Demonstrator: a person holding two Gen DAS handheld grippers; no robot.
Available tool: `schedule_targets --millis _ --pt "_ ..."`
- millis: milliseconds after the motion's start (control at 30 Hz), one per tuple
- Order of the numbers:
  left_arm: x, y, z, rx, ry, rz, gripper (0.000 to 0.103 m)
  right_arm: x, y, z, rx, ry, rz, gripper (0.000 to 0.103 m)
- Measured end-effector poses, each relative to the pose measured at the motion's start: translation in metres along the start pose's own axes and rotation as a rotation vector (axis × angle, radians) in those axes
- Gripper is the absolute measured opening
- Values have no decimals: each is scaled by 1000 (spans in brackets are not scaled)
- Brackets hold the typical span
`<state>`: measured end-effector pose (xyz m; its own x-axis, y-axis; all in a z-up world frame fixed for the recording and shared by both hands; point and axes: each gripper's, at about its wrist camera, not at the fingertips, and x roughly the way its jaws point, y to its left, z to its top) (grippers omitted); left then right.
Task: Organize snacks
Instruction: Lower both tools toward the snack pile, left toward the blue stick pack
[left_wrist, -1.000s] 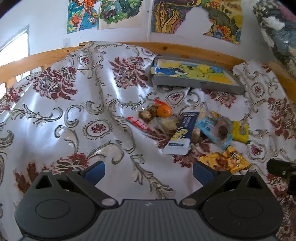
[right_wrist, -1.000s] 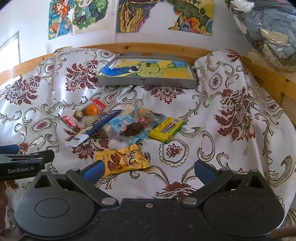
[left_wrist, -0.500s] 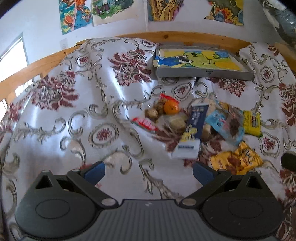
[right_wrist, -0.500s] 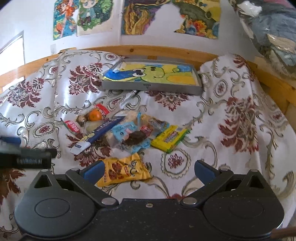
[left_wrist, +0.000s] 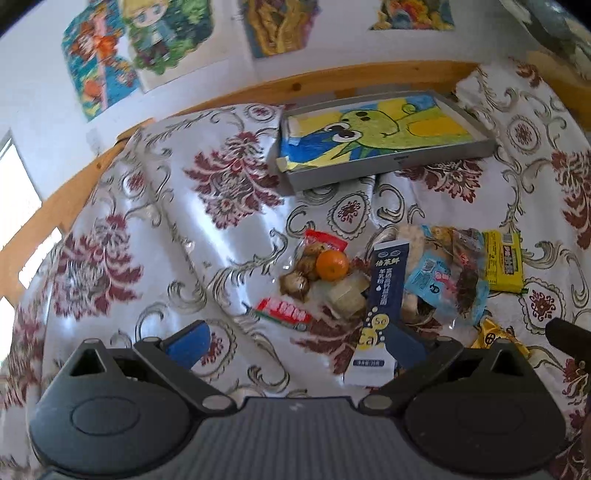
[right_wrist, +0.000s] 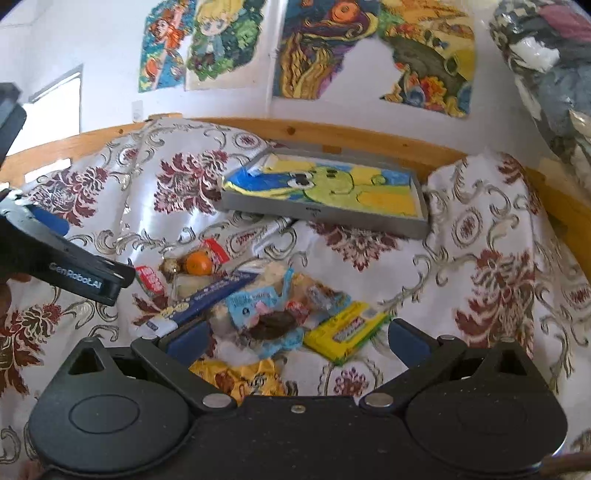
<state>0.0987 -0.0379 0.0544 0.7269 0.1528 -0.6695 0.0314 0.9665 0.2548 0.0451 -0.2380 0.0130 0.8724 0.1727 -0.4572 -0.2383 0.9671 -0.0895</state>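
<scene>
Snacks (right_wrist: 266, 306) were found heaped at the middle of the bed (left_wrist: 229, 229), on the floral cover, with the grey tray (left_wrist: 384, 140) lying beyond them against the wooden rail (left_wrist: 332, 79). Compared with the views taken a second before, both cameras had been brought lower and closer to the heap: the left tongs (left_wrist: 295, 343) had been advanced until the dark blue sachet (left_wrist: 384, 295) lay just beside the right-hand pad, and the right tongs (right_wrist: 295, 339) had been carried over the yellow-orange packet (right_wrist: 240, 376), which was now partly hidden beneath the housing. Both pairs of tongs were held wide, and nothing was gripped. This closing-in was judged to mark the start of a first pick; no snack had yet been placed in the tray, whose printed floor showed bare. The small red packet (left_wrist: 284, 314) and the orange fruit (left_wrist: 331, 265) lay ahead of the left tongs, while the light blue wrapper (right_wrist: 255, 314) and the yellow-green packet (right_wrist: 343, 330) lay between the pads of the right. Open cover was available to the left of the heap and between heap and tray, so a clear lane toward the tray was judged to exist. The two tools were near each other, the left being visible at the left edge of the right view; crossing paths were to be avoided. The cover was creased and glossy, so flat packets could slide when pinched.
</scene>
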Motion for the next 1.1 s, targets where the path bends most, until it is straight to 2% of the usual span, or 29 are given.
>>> schedule_targets --millis 167,433,567,800,933,1100 --pt "2 -14 14 100 -17 21 103 7 -11 6 0 -28 -17 102" --pt "13 -36 27 227 2 3 103 19 -31 4 -5 -3 -19 102" --pt "19 -43 29 289 -1 -26 103 30 -38 1 -33 37 -10 102" --pt "38 -40 22 332 25 -132 103 60 -44 -8 -4 113 -30 102" --pt "46 -33 19 383 19 -163 103 74 -47 -11 75 151 28 102" --pt "62 -17 20 354 54 -179 103 86 -40 -15 137 183 152 102"
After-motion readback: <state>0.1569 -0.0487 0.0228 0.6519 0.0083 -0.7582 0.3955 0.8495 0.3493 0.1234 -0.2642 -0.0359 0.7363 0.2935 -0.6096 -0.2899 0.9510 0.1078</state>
